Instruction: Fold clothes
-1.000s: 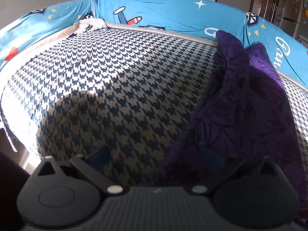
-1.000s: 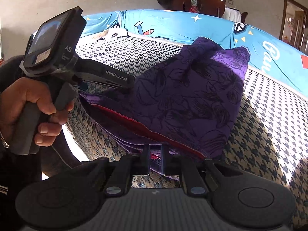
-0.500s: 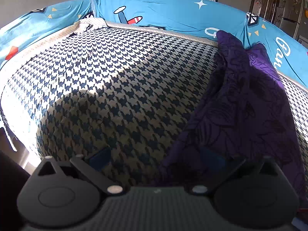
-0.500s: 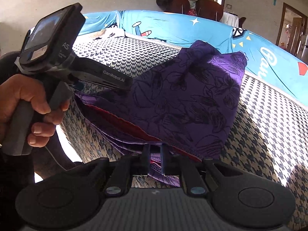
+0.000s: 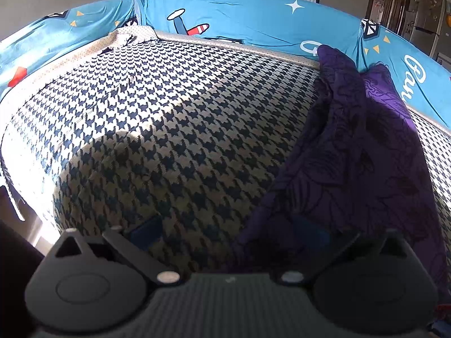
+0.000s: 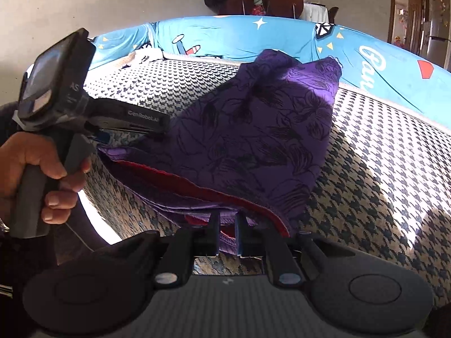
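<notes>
Both grippers barely move: our right gripper (image 6: 227, 232) keeps pinching the purple garment (image 6: 253, 140) hem, our left gripper (image 5: 228, 233) stays spread wide, so the fold stalls.

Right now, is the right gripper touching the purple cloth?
Touching. The right wrist view shows the right gripper shut on the purple cloth, its hem pinched between the fingers.

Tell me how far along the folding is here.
Early to midway, by the look of it. Done: the purple garment lies doubled on the houndstooth surface, red lining showing along its near edge. In hand: the right gripper is shut on that near edge; the left gripper is open, one finger under the cloth. Left: the far end is bunched, so smoothing and further folds remain.
</notes>
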Action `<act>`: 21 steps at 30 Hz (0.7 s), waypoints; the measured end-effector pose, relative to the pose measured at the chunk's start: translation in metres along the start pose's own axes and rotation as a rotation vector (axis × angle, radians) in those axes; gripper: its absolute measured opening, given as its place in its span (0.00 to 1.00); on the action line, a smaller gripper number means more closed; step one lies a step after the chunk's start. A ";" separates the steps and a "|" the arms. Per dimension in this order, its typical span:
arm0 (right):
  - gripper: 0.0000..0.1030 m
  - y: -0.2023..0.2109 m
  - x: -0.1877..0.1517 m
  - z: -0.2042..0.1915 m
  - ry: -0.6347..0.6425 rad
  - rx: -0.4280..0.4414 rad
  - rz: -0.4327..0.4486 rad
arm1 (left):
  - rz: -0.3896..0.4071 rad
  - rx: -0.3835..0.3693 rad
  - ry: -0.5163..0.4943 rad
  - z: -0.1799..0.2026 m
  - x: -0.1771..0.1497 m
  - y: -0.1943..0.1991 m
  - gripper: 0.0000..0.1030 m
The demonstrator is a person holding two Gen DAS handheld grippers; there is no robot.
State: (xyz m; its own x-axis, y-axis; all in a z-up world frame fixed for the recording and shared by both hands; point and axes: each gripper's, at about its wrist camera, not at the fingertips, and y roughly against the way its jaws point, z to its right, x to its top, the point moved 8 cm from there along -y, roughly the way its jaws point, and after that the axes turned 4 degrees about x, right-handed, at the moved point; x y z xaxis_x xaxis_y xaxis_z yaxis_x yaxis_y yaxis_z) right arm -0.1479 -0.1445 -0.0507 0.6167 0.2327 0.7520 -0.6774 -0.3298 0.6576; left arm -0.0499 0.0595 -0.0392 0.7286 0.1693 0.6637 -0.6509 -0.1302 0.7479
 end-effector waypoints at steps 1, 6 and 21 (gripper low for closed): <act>0.10 -0.002 0.001 0.000 0.004 -0.003 0.002 | 0.001 0.000 -0.001 0.000 0.000 0.000 1.00; 0.10 -0.011 0.008 -0.001 0.023 -0.021 0.010 | -0.001 0.001 0.000 -0.001 0.000 -0.001 1.00; 0.10 -0.027 0.015 -0.007 0.107 -0.075 -0.007 | -0.007 -0.004 0.004 -0.001 -0.001 -0.002 1.00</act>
State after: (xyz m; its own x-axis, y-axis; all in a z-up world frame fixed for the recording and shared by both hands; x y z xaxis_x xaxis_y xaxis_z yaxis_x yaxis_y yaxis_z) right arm -0.1228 -0.1256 -0.0570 0.5778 0.3318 0.7457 -0.7040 -0.2597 0.6610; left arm -0.0490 0.0608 -0.0413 0.7326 0.1737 0.6581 -0.6465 -0.1250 0.7526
